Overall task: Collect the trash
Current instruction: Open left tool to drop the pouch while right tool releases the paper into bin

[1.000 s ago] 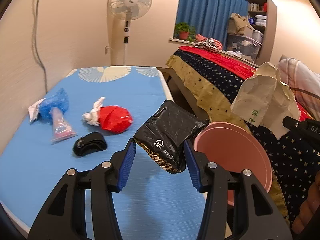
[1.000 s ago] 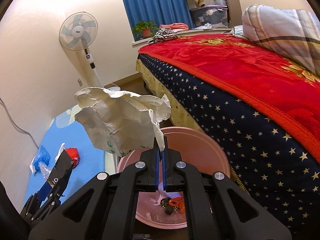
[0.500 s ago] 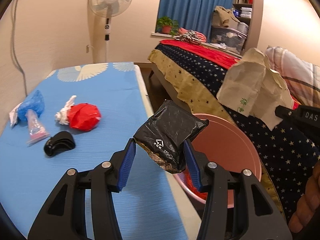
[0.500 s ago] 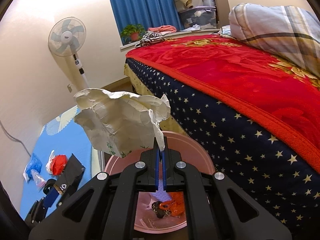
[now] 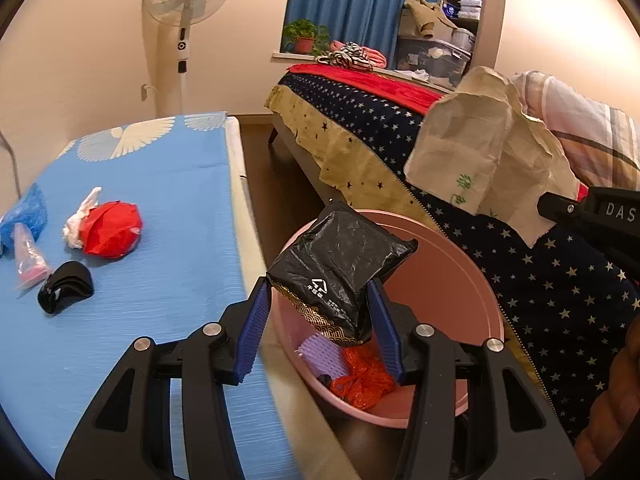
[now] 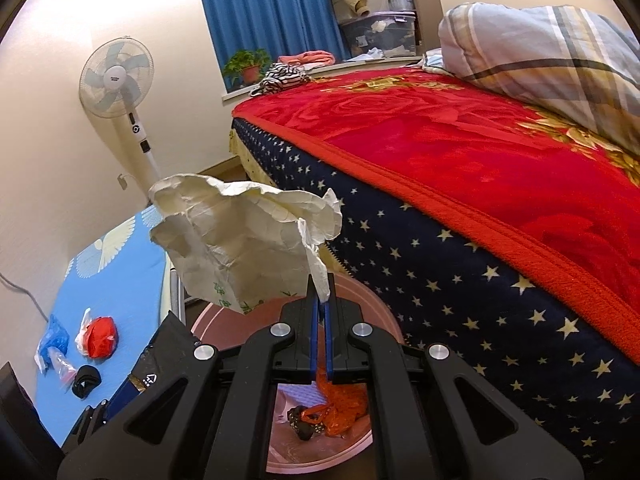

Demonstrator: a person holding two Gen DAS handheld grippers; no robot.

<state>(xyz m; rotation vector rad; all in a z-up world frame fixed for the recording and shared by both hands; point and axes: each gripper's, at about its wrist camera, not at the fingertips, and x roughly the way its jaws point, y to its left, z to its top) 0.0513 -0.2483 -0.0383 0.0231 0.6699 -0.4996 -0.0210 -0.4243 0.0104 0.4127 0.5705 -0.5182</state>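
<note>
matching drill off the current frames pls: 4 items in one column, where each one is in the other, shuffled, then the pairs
Items:
1. black packet
2. paper bag
3. orange bag
4. red wad

Places:
A. lying in the pink bin
B. on the blue mat
C. clamped in the right gripper
D. between the left gripper's pads

Pairs: 1-D, 2-C, 3-A, 4-B

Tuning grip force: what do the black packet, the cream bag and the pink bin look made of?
Black packet: thin glossy plastic film, by its fine wrinkles and sheen. Cream bag: matte paper, by its stiff creases and torn edge; any coating can't be told. Pink bin: smooth, rigid, probably moulded plastic, by its even, slightly glossy wall.
</note>
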